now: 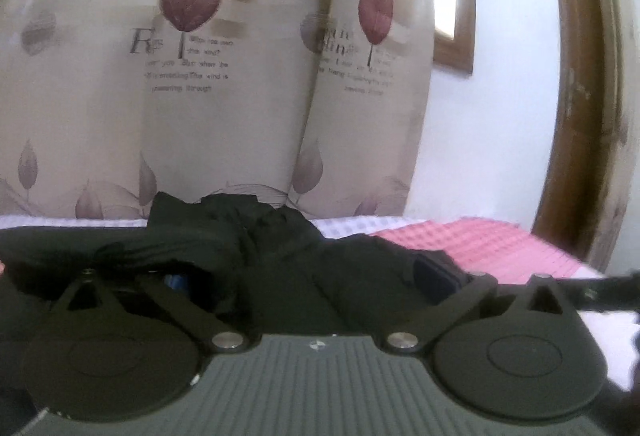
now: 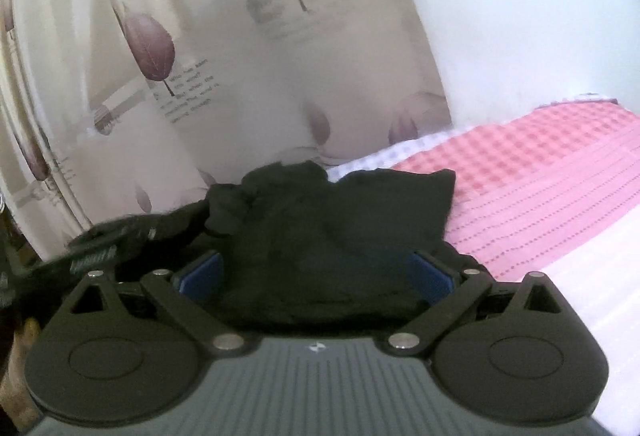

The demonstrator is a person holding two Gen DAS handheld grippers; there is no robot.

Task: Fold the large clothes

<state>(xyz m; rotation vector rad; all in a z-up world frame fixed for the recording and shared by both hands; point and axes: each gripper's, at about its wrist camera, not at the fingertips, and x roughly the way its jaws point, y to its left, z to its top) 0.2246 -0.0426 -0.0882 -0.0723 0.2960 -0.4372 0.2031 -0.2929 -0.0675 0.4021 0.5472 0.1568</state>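
Both grippers stand wide apart. Black garment [image 2: 320, 236] bunches between the right gripper [image 2: 316, 276] and left gripper [image 1: 312, 276] fingers, over a pink bedcover [image 2: 540, 195].

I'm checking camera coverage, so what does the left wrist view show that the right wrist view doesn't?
Only the left wrist view shows the brown door frame at the right edge and most of the wooden window frame.

Only the right wrist view shows the other claw's ribbed arm reaching in from the left, and a wide stretch of the pink waffle blanket.

Both show the black garment bunched between open blue pads, the leaf-print curtain and the white wall.
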